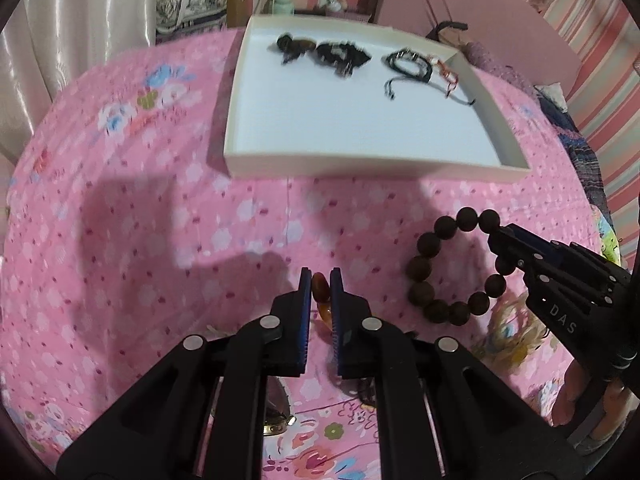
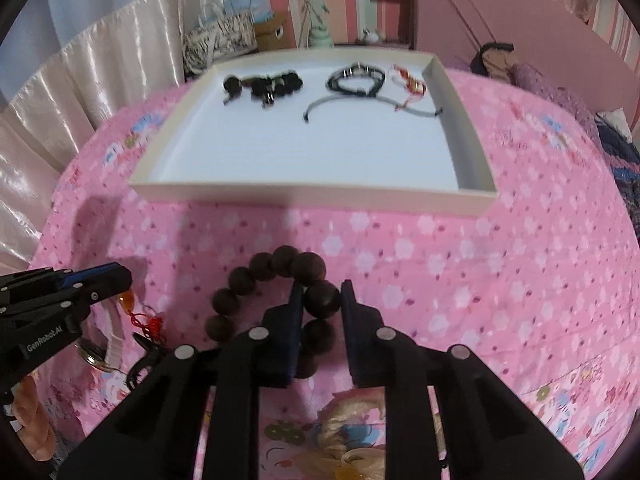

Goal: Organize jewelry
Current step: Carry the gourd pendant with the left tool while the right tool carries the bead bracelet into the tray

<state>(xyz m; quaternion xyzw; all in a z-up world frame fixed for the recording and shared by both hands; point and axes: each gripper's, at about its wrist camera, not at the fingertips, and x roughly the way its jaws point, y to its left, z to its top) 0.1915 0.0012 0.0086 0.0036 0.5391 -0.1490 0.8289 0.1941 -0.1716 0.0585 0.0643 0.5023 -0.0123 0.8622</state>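
Both grippers have picked up jewelry off the pink bedspread (image 1: 160,208), ready to carry it to the white tray (image 1: 360,162). The left gripper (image 1: 320,280) is nearly closed on an amber pendant (image 1: 320,286) with a red tassel; the right gripper (image 2: 320,292) pinches a bead of the dark bracelet (image 2: 260,276). Next, both need a carry forward over the rim. Lettering reads "DAS" and "GenRobot.AI".

Pink floral bedspread (image 1: 120,200), satin curtains (image 2: 100,92), striped pink walls (image 1: 600,92).
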